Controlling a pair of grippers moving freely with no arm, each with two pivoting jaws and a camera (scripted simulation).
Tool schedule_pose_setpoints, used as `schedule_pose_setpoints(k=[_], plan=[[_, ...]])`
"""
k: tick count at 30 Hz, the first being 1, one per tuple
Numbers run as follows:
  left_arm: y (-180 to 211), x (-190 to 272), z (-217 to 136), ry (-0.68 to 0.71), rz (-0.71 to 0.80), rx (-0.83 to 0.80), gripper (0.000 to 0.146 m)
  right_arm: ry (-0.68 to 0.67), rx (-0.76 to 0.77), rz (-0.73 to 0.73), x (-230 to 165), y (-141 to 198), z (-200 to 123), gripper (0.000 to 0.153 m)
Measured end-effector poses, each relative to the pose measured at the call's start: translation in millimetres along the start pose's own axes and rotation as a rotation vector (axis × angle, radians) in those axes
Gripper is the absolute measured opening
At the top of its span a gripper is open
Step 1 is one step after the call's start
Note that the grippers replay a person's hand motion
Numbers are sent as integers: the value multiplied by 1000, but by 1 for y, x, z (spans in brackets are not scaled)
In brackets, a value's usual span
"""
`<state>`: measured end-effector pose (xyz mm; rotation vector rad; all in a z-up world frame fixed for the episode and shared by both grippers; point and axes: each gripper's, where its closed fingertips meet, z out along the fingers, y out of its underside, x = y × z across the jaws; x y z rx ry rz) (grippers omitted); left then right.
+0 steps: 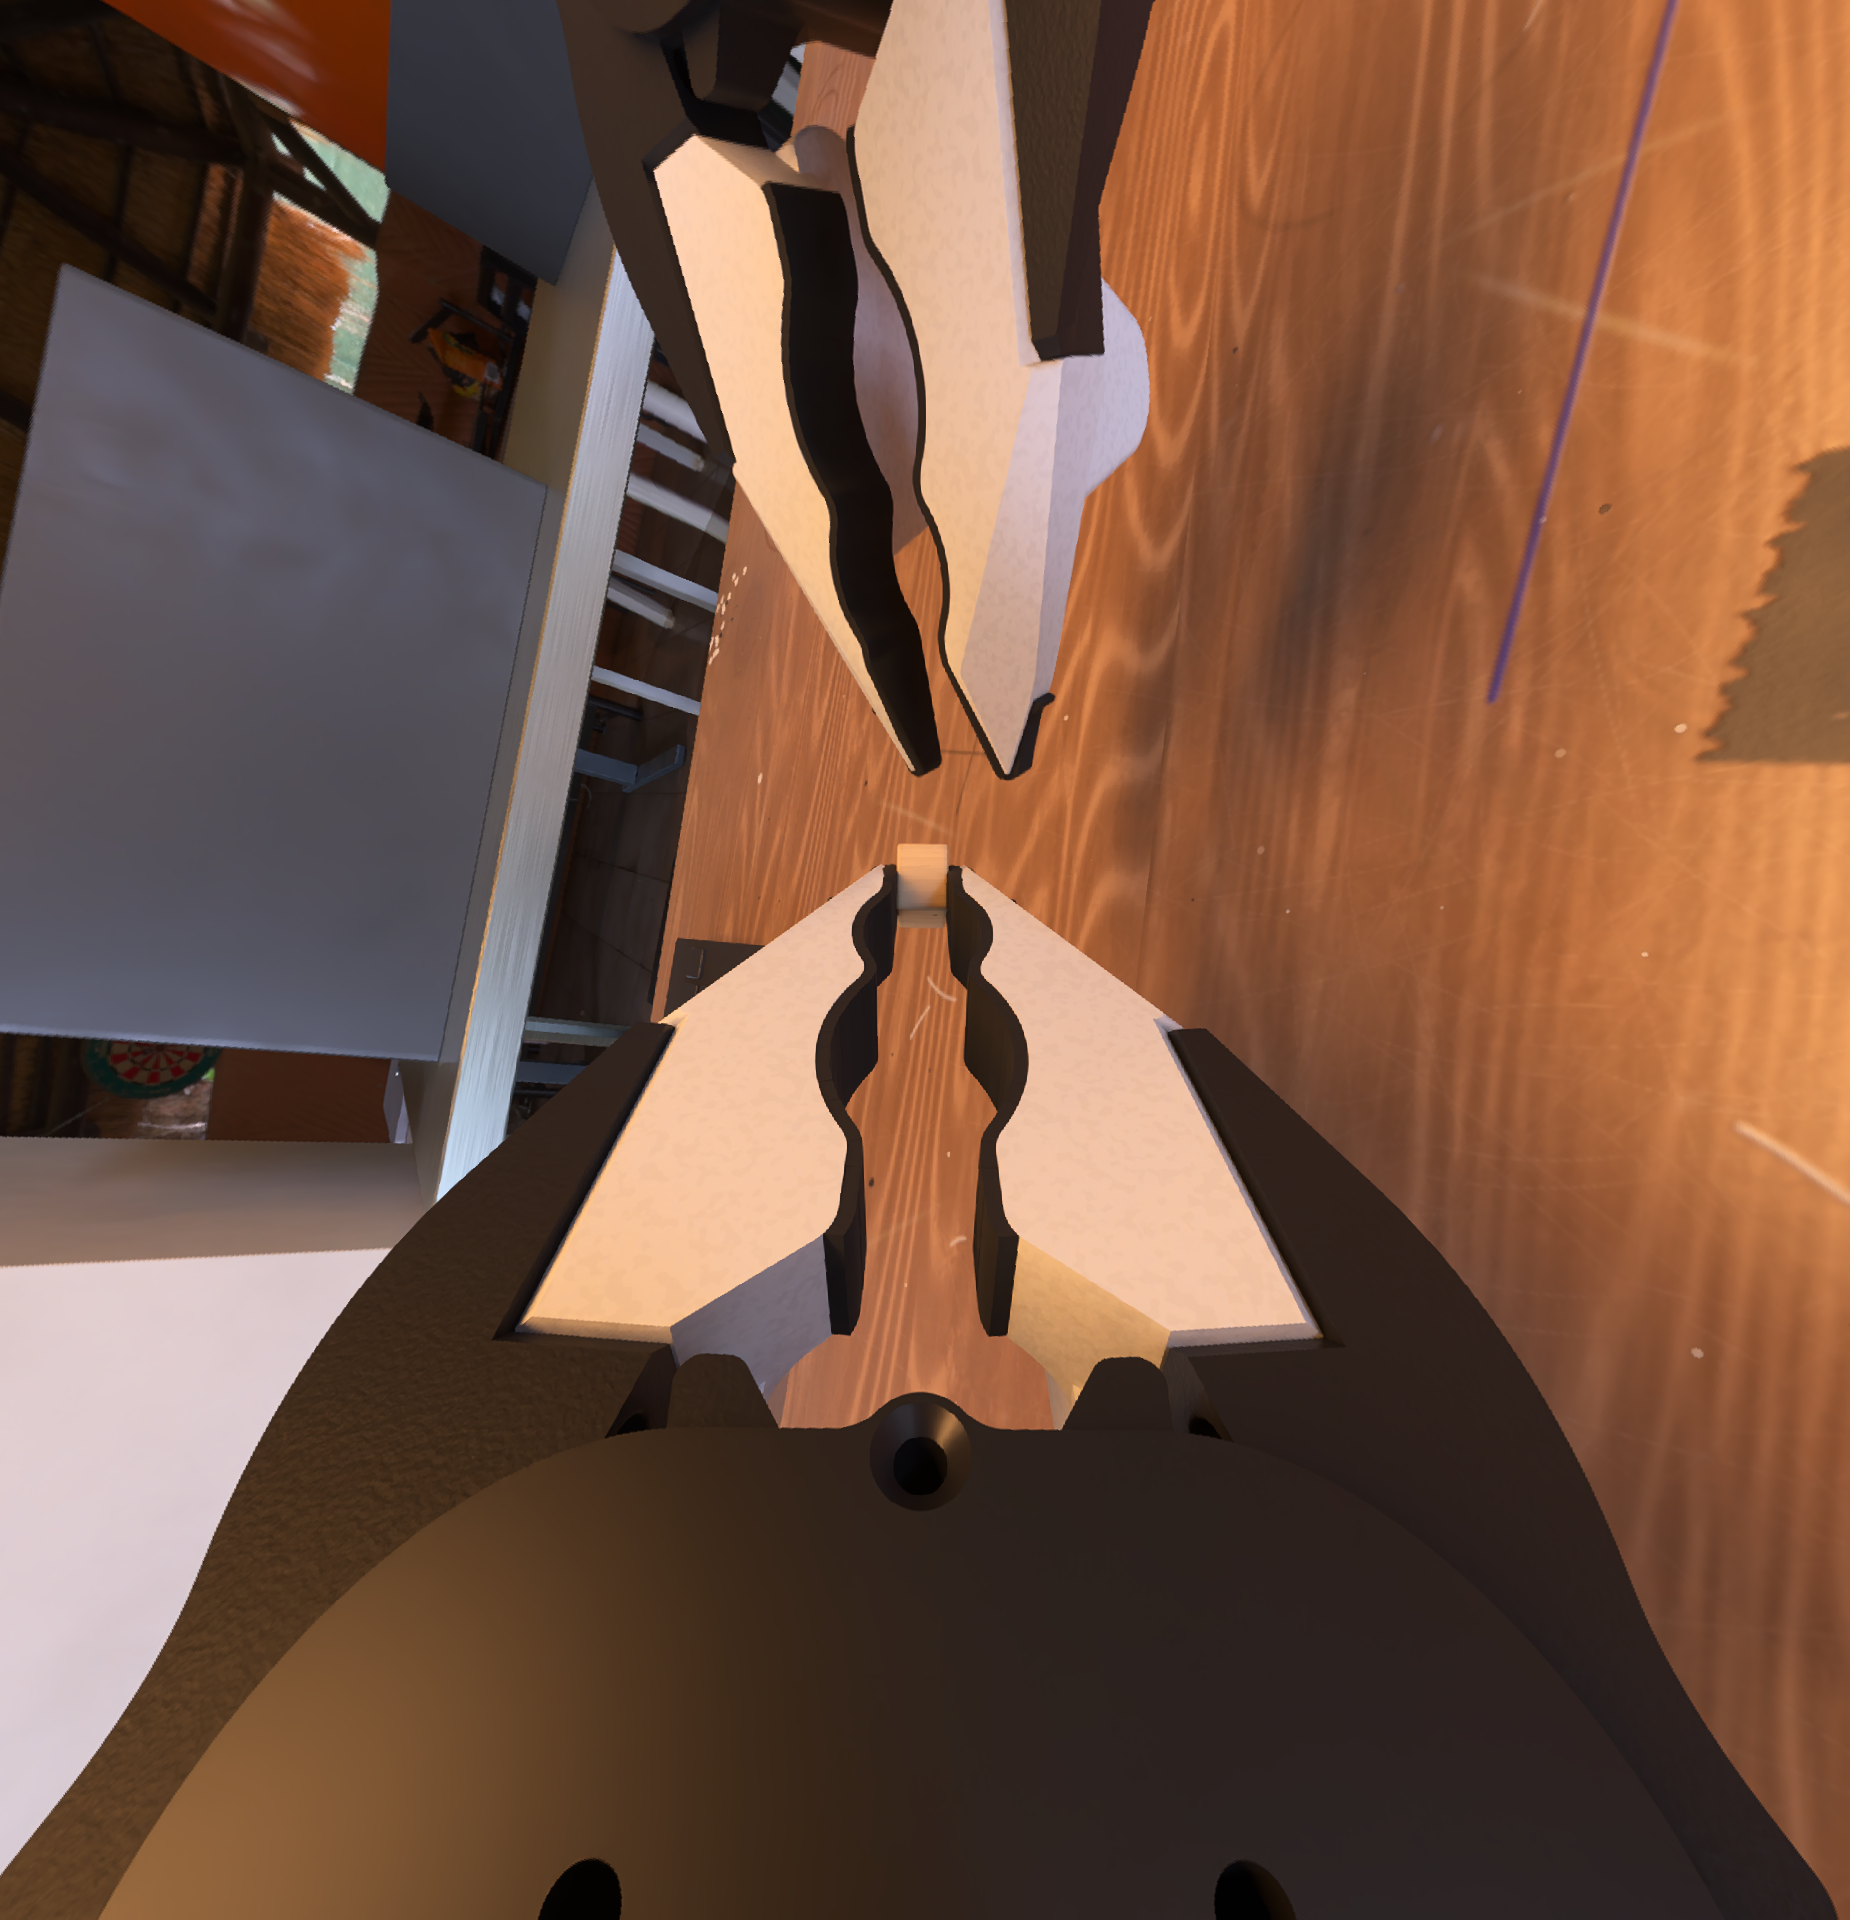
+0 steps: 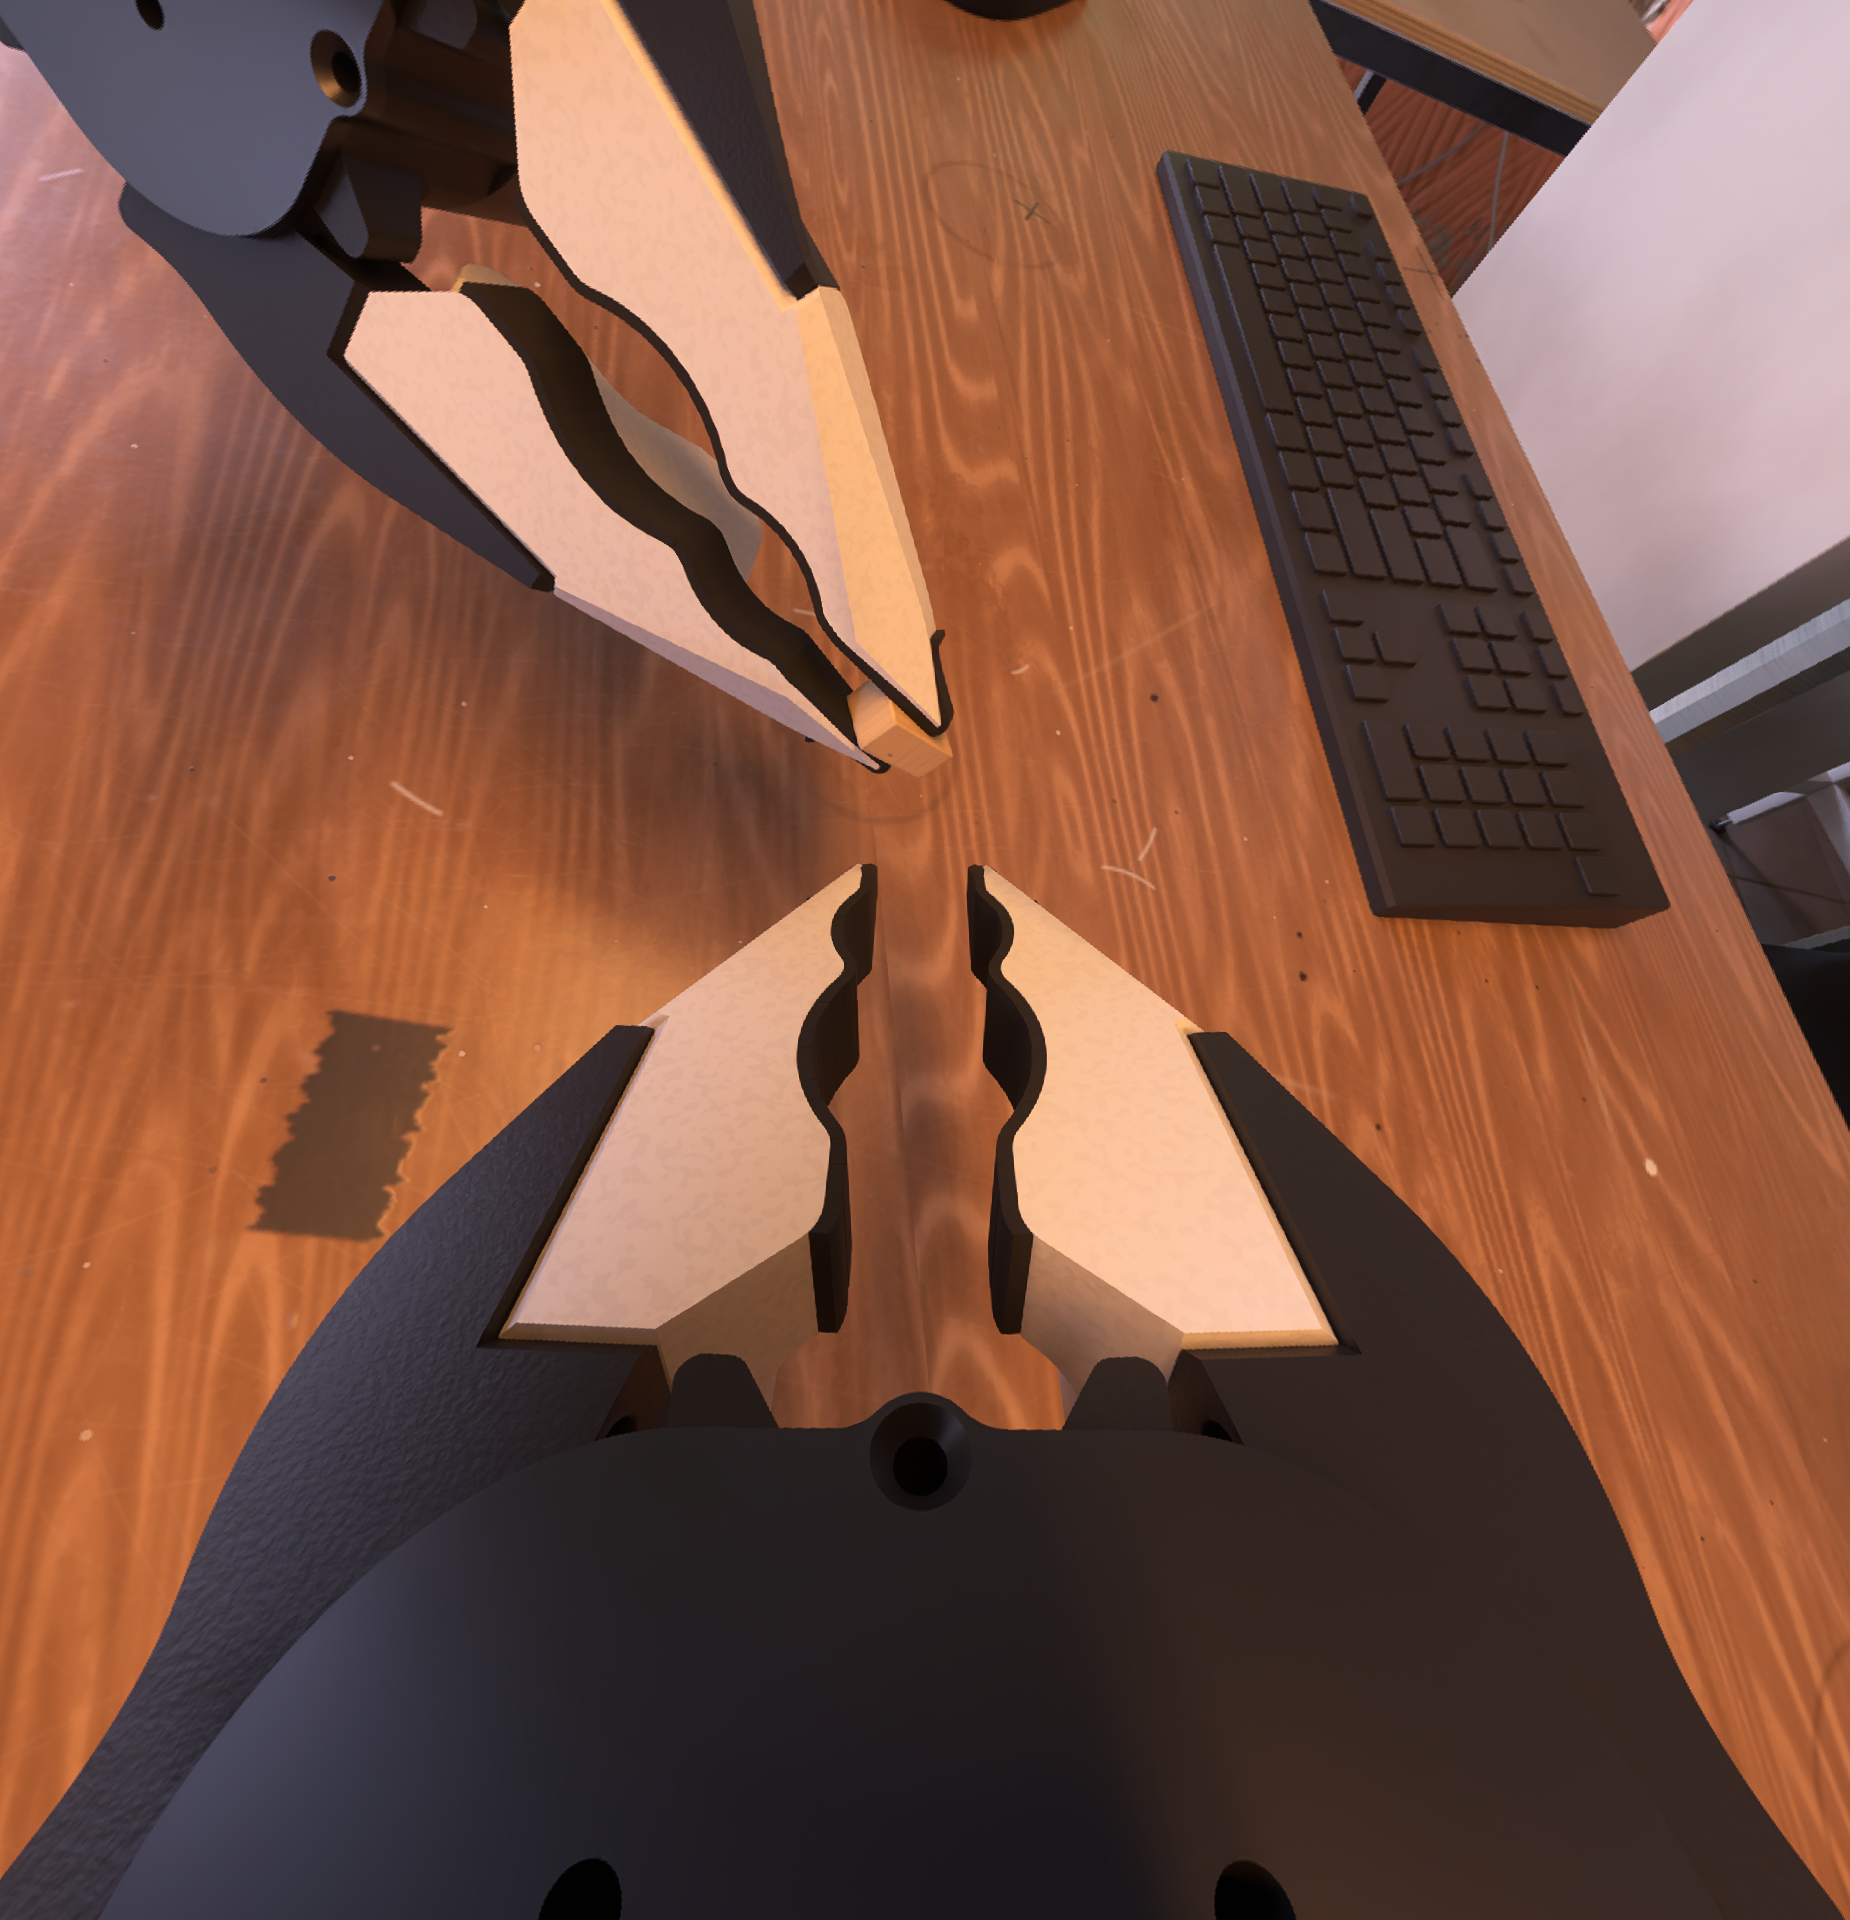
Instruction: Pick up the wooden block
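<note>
- Left gripper point(image 1: 922, 871): clamped on the wooden block point(image 1: 922, 883), held at the very fingertips, tips of both pale fingers point(image 1: 734, 1122) touching the block's sides.
- Right gripper point(image 2: 921, 871): parted, nothing between the fingers, tips facing the left gripper's and just short of the block.
- Wooden block, right wrist view point(image 2: 900, 740): small, pale, square-edged, pinched between the left gripper point(image 2: 905, 727) tips above the middle of the table; whether touching the surface cannot be told.
- Right gripper, left wrist view point(image 1: 968, 767): tips narrowly apart, near the block but not touching.
- Right wrist view only: black keyboard point(image 2: 1409, 540), lying along the table's right edge, well apart from both grippers.
- Left wrist view only: thin purple line point(image 1: 1575, 364) across the wood; grey panel point(image 1: 246, 675) past the table's edge; dartboard point(image 1: 147, 1065) on a far wall.
- Both views: dark saw-toothed patch point(image 2: 355, 1127) on the wood, well apart from the block.
- Table point(image 2: 1160, 1091): orange-brown wood, strong grain, pale scratches and specks.
- Room: white board point(image 2: 1679, 343) beyond the keyboard edge; brick and timber behind.
</note>
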<state>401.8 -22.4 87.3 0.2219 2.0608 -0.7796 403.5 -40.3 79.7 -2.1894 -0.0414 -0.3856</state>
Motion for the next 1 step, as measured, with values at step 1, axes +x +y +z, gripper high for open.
schedule_pose_setpoints(k=[1], plan=[[-1, 0, 0, 0, 0, 0, 9, -1, -3, -3, -1, 0, 1, 17]])
